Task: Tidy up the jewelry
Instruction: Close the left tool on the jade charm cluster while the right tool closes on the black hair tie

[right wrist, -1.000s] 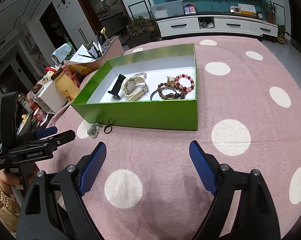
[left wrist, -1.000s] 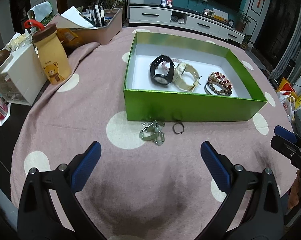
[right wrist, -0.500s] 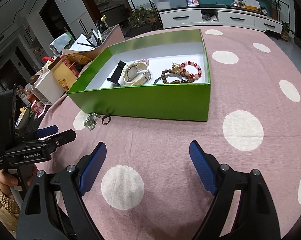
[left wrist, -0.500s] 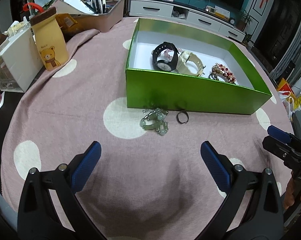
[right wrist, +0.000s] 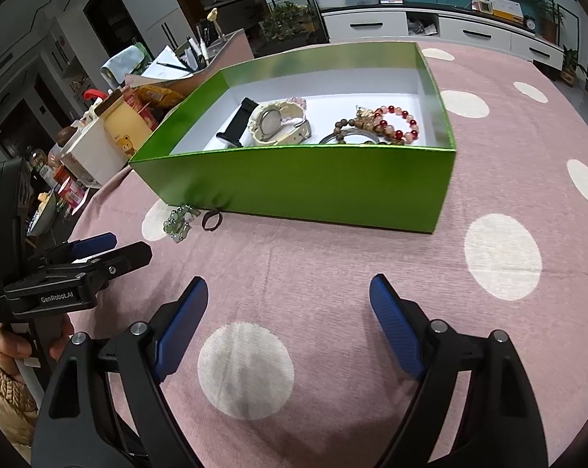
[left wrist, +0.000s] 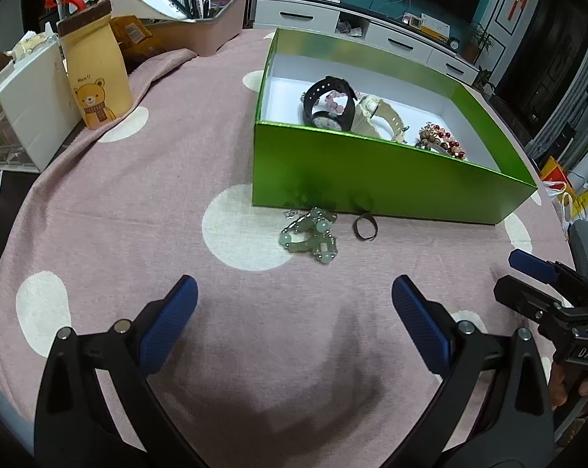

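A green box point(left wrist: 387, 179) point(right wrist: 301, 183) stands on the pink dotted tablecloth. It holds a black watch point(left wrist: 327, 103), a cream watch point(right wrist: 276, 124) and beaded bracelets point(right wrist: 379, 124). A pale green bead bracelet point(left wrist: 311, 234) point(right wrist: 178, 222) and a small dark ring point(left wrist: 365, 227) point(right wrist: 211, 219) lie on the cloth against the box's near wall. My left gripper point(left wrist: 294, 312) is open, with nothing between its fingers, a short way before the green bracelet. My right gripper point(right wrist: 288, 312) is open and empty too, over bare cloth in front of the box.
A yellow bear bottle point(left wrist: 96, 78), a white drawer box point(left wrist: 28, 109) and a pink tray of pens point(left wrist: 200, 27) crowd the table's far left. The other hand-held gripper point(right wrist: 71, 269) shows at the left of the right wrist view. A white cabinet point(left wrist: 372, 27) stands beyond.
Both grippers have sunk lower toward the table, so the box's near wall now hides more of its contents. The jewelry has not moved, and the jaws stayed open.
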A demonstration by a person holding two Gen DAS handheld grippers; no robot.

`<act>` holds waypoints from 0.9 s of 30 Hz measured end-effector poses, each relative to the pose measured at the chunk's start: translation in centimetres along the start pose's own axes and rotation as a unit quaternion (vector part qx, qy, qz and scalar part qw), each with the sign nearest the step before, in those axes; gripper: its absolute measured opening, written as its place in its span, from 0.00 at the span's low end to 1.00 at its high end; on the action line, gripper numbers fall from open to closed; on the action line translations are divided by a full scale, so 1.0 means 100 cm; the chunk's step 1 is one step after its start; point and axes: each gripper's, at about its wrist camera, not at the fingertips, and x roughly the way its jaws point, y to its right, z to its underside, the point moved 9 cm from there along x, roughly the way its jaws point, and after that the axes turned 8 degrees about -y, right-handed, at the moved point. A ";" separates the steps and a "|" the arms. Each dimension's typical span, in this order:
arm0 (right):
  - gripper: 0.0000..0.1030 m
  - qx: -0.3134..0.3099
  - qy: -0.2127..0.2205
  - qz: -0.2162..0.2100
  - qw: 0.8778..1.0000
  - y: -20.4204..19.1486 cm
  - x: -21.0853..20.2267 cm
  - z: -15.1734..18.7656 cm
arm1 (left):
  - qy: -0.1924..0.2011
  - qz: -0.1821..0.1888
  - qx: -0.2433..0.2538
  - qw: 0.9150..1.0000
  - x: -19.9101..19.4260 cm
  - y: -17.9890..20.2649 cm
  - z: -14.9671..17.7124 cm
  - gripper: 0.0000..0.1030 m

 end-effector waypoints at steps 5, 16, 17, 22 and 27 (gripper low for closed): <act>0.83 -0.015 -0.005 0.002 1.000 -0.006 0.006 0.000 | 0.001 0.007 -0.013 1.000 0.005 -0.006 0.000 0.98; 0.83 -0.052 -0.010 0.008 0.999 -0.022 0.020 -0.006 | 0.008 0.017 -0.017 1.000 0.016 -0.003 -0.009 0.78; 0.83 -0.054 -0.010 0.008 0.998 -0.023 0.021 -0.007 | 0.009 0.017 -0.014 1.000 0.017 -0.002 -0.010 0.75; 0.82 -0.072 -0.014 0.007 0.997 -0.034 0.030 -0.012 | 0.015 0.010 -0.002 1.000 0.026 0.005 -0.020 0.62; 0.74 -0.107 -0.023 0.011 0.994 -0.050 0.044 -0.015 | 0.029 -0.016 0.029 0.999 0.031 0.007 -0.026 0.39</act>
